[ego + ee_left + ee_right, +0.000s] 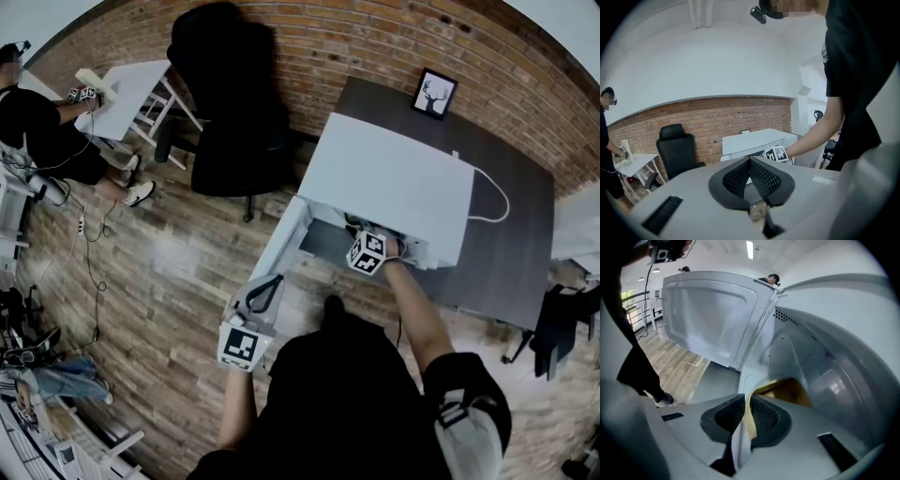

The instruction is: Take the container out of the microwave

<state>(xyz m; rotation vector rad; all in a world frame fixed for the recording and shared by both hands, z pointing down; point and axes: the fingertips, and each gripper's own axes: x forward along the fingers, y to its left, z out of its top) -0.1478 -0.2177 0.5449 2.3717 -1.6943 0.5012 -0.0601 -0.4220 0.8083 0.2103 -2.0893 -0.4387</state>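
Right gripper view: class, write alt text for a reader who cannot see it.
The jaws of the right gripper pinch the tan rim of a container inside a white microwave. Its door stands open at left, with wooden floor beyond it.

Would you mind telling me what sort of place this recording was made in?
Probably an office or studio: a brick wall, a black office chair, and a white microwave on a dark table.

Counting now: one microwave, one tan container, two grippers (left gripper, right gripper), one black office chair, one framed picture, two tables: dark table, white table.
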